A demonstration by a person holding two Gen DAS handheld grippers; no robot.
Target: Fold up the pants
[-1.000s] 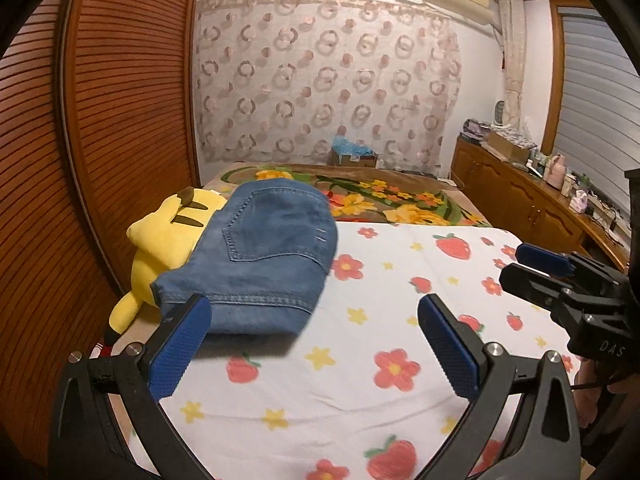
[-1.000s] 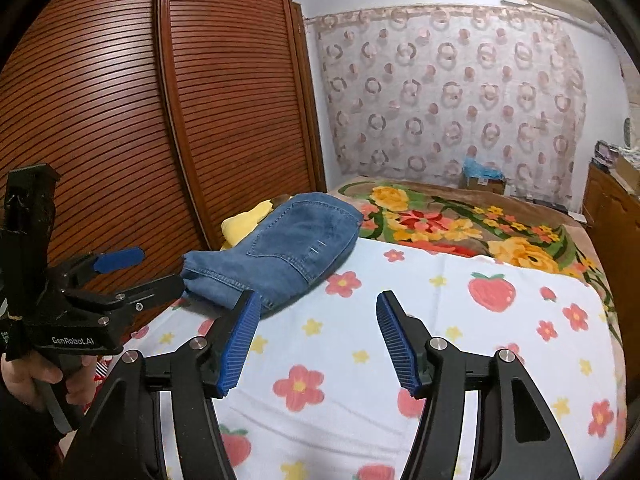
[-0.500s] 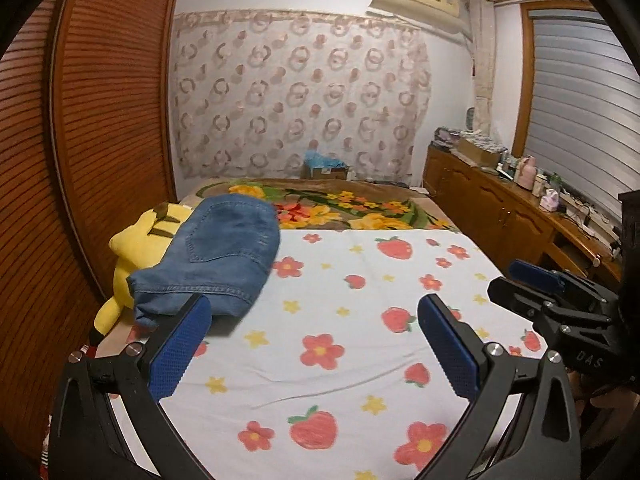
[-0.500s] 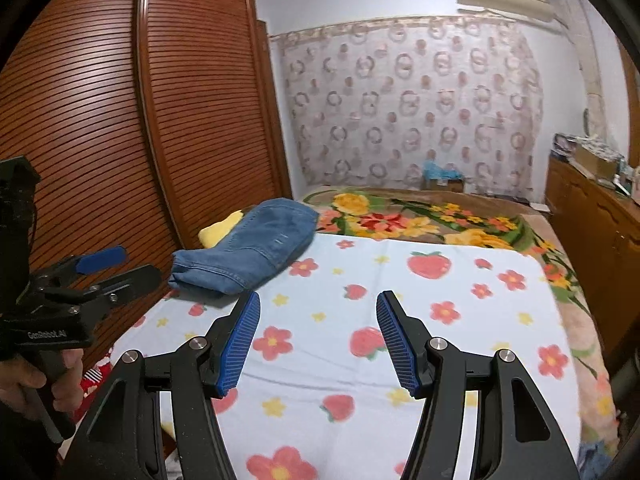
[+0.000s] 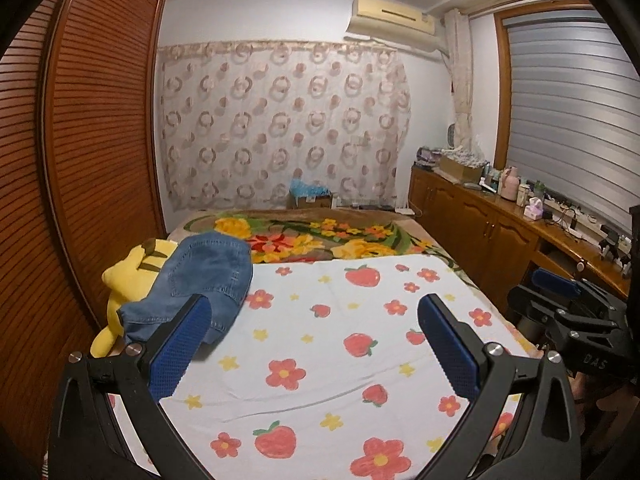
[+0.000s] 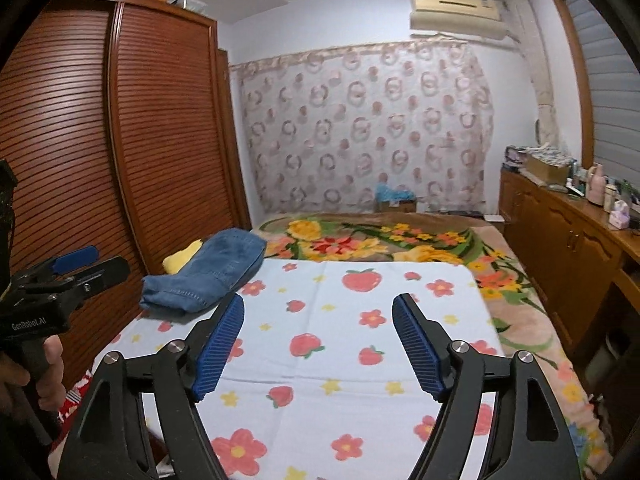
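Ahead of my right claw (image 6: pixel 318 312) the sheet (image 6: pixel 340 360) lies bare; folded jeans (image 6: pixel 208 272) sit far-left, wardrobe (image 6: pixel 160 140) crowding beyond them.

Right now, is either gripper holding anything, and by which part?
Nothing is held: left gripper open, right gripper opening, both empty; folded jeans lie untouched.

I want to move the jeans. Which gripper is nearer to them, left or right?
Probably left. The left gripper has one finger right in front of the folded jeans; the right gripper, jaws opening and empty, sits further over the sheet.
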